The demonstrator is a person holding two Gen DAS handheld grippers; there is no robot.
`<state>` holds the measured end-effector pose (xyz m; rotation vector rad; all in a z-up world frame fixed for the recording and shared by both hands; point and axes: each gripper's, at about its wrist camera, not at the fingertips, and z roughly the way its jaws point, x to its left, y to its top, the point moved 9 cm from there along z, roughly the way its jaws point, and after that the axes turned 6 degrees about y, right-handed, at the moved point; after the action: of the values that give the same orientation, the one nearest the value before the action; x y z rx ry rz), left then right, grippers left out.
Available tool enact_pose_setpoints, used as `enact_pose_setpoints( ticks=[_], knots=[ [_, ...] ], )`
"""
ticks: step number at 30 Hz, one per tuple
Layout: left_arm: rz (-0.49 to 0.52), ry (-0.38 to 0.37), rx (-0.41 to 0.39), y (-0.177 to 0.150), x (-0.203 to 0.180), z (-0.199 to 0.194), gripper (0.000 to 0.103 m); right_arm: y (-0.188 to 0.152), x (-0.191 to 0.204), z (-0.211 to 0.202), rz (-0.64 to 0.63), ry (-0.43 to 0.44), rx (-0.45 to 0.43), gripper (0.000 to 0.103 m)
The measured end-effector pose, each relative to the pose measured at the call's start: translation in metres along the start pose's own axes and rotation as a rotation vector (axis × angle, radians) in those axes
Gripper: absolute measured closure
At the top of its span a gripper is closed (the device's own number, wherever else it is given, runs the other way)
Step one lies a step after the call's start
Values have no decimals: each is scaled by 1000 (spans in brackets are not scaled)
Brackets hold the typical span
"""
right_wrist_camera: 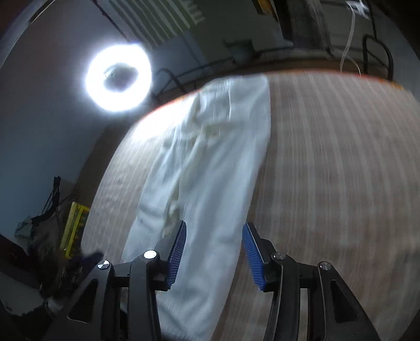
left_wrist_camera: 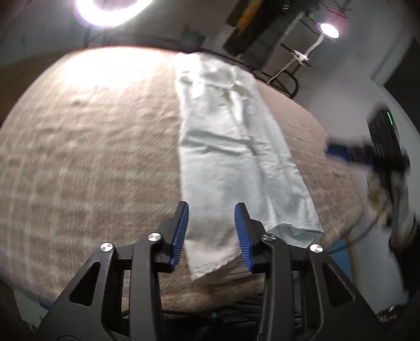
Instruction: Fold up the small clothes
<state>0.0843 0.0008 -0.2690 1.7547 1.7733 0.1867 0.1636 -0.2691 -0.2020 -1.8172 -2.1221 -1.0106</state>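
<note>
I see the long pale white cloth garment (left_wrist_camera: 236, 147), folded lengthwise into a narrow strip, lying flat on the beige-brown woven striped table cover (left_wrist_camera: 92, 157). I use the garment as landmark.

Left wrist view: my left gripper (left_wrist_camera: 211, 233) has its blue ribbed pads spread apart, nothing pinched. The near left corner of the garment sits between the two fingers, below them; I cannot tell if the pads touch the fabric. The near end of the garment shows two layers, an open hem to the right of the gripper. The strip runs away from me to the far table edge. This view alone shows my right gripper (left_wrist_camera: 367, 154), a blurred dark and blue shape off the garment's right side, apart from the fabric. It also shows a small round white lamp (left_wrist_camera: 328, 30) beyond the garment's far end, to the right, and a bright ring light (left_wrist_camera: 110, 13) beyond the far end, to the left.

Right wrist view: my right gripper (right_wrist_camera: 214, 249) is also spread wide, pads holding nothing. The garment (right_wrist_camera: 210, 162) passes between the fingers underneath and runs on past the bottom of the frame. Creases and bunched folds show along its left side. The ring light (right_wrist_camera: 118, 78) shows whole here, left of the garment's far end. Only this view shows a yellow crate-like object (right_wrist_camera: 74, 225) on the floor, well left of the garment's near end. Both views are motion-blurred.
</note>
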Motion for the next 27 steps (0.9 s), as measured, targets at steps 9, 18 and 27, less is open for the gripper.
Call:
enact_pose_setpoints(
  ticks=[9, 18, 27],
  knots=[
    [-145, -80, 156, -31, 20, 35, 65, -109, -4, 24, 137, 34, 109, 58],
    [-216, -136, 168, -34, 17, 40, 101, -132, 0, 36, 147, 130, 116, 100],
    [-179, -95, 123, -34, 10, 18, 103, -122, 4, -13, 113, 144, 23, 101]
  ],
)
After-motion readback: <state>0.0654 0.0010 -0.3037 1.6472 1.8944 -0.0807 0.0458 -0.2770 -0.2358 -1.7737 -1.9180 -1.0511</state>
